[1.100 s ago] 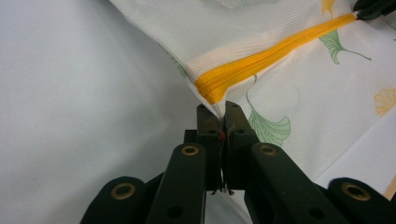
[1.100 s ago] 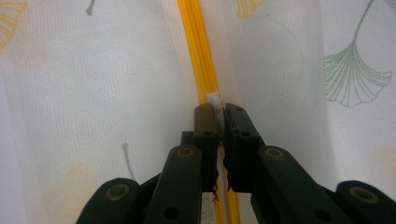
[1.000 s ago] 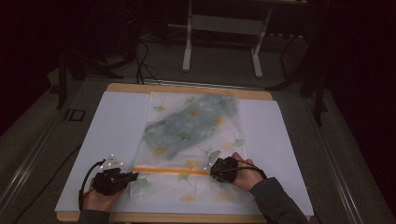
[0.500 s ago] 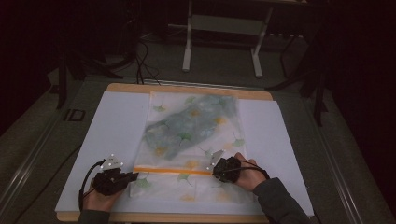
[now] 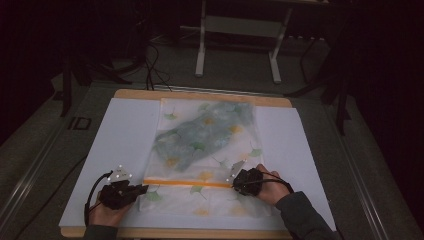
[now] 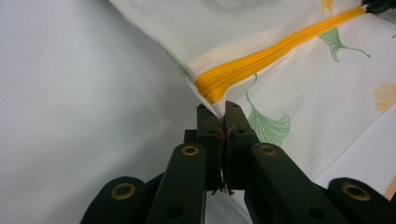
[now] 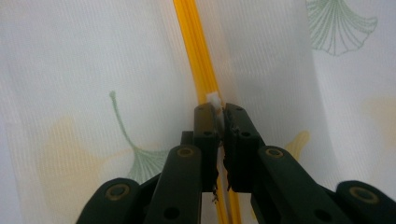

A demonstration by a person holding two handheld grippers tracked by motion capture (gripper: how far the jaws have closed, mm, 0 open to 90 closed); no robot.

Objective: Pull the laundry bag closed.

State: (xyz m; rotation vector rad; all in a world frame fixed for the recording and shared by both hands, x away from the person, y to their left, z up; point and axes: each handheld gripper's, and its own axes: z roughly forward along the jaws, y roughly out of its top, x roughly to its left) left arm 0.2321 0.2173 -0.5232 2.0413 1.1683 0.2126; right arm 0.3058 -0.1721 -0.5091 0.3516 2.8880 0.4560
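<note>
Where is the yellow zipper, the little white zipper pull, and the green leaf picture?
yellow zipper [image 6: 243,65], left gripper view, mid-band.
white zipper pull [image 7: 214,99], right gripper view, its top.
green leaf picture [image 6: 271,126], left gripper view, fan part.

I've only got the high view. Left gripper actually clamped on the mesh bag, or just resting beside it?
Observer: Clamped. In the left gripper view, the left gripper pinches the mesh bag at its corner, right where the yellow zipper ends.
Operator: And the right?
Observer: The right gripper is shut on the white zipper pull, on the zipper line.
Operator: What's inside the bag?
Observer: Can't identify it; through the mesh there's a blue-green bundle in the far half.
</note>
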